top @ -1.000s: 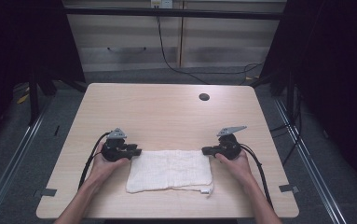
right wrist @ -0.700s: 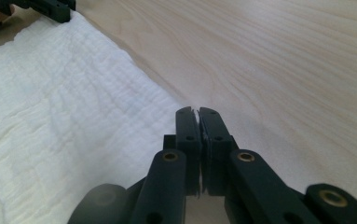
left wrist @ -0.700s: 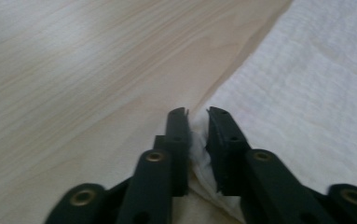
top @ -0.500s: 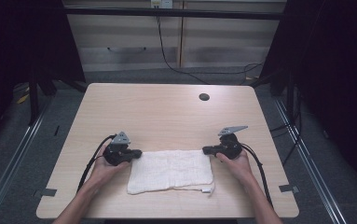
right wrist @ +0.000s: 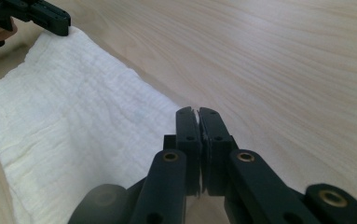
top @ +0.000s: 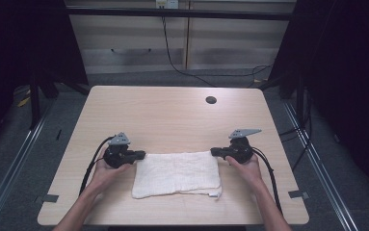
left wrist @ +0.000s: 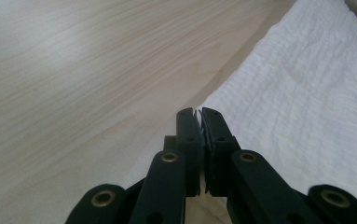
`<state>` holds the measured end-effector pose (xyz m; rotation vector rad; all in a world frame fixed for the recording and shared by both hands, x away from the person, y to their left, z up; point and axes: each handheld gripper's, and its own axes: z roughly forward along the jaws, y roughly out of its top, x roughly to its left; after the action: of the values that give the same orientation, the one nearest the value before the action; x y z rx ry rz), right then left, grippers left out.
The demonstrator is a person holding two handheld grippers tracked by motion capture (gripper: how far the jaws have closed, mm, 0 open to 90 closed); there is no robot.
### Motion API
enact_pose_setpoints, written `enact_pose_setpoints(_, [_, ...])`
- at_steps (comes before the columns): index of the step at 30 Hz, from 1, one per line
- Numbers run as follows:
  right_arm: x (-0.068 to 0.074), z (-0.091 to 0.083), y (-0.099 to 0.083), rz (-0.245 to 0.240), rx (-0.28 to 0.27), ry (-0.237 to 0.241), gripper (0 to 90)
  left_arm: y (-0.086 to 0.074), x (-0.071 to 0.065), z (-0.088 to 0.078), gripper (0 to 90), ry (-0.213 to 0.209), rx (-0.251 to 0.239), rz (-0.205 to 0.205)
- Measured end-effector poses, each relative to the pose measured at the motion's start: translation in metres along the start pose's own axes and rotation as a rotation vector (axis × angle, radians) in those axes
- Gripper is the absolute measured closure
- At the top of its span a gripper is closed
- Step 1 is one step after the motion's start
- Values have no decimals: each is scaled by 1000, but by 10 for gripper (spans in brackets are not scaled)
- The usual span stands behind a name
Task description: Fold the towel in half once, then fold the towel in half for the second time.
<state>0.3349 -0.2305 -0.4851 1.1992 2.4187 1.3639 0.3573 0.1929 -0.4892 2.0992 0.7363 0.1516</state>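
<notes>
A white folded towel (top: 177, 173) lies flat on the wooden table (top: 172, 115) near its front edge. My left gripper (top: 141, 155) sits at the towel's far left corner. In the left gripper view its jaws (left wrist: 199, 114) are shut, with a sliver of the towel (left wrist: 306, 93) pinched at the tips. My right gripper (top: 214, 152) sits at the far right corner. Its jaws (right wrist: 197, 112) are likewise shut on a thin edge of the towel (right wrist: 73, 116). The right gripper view also has the left gripper (right wrist: 62, 27) at the towel's other corner.
A small dark round hole (top: 211, 100) is in the tabletop at the back right. Black cables (top: 90, 168) trail from both grippers toward the front edge. Dark frame posts stand either side of the table.
</notes>
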Motion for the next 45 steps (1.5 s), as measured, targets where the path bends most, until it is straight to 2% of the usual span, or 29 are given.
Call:
enact_pose_setpoints(4, [3, -4, 1, -4, -22, -4, 876, 5, 2, -6, 869, -1, -25, -5])
enact_pose_setpoints(10, [12, -12, 8, -45, -58, -3, 876, 10, 5, -12, 869, 0, -64, -11])
enact_pose_setpoints(15, [21, -14, 14, -76, -72, 8, 876, 9, 6, -11, 868, -4, -63, -19])
enact_pose_setpoints(24, [39, -19, 20, -129, -85, 46, 876, 10, 6, -12, 868, 15, -72, -34])
enact_pose_setpoints(31, [56, -23, 15, -178, -58, 90, 876, 10, 8, -15, 869, 44, -88, -47])
enact_pose_setpoints(37, [70, -25, 7, -206, -30, 113, 876, 8, 10, -12, 869, 59, -87, -63])
enact_pose_setpoints(41, [81, -22, 0, -219, -11, 139, 875, 8, 10, -11, 869, 66, -86, -66])
enact_pose_setpoints(45, [93, -17, -8, -237, 31, 170, 875, 7, 10, -11, 869, 72, -86, -66])
